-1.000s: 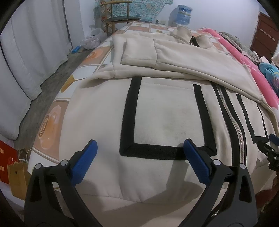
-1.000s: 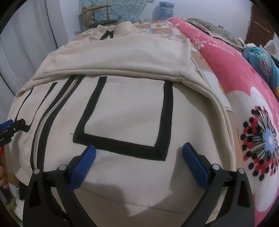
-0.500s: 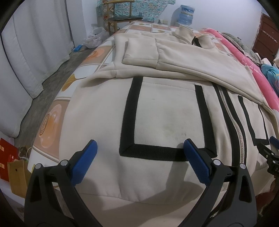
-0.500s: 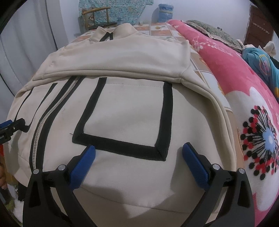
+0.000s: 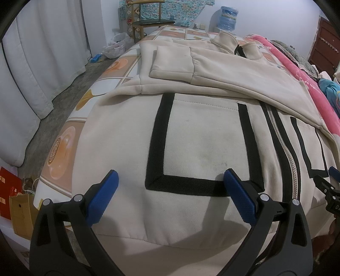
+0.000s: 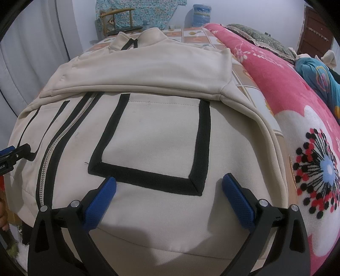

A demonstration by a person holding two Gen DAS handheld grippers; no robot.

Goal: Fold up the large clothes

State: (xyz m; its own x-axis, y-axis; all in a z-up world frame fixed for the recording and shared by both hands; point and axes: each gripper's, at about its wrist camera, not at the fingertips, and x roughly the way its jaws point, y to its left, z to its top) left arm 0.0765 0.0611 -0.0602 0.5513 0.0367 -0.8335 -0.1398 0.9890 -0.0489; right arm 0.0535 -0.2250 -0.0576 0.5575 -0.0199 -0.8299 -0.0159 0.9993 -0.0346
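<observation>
Pink floral blanket (image 6: 286,102), water jug (image 5: 228,16), wooden chair (image 5: 146,20).

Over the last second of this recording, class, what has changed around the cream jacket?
Very little. The left hand-held gripper and right hand-held gripper are both still open, hovering over the hem of the cream jacket; the views shift only slightly. Nothing was grasped or released, and the sleeves stay folded across.
</observation>
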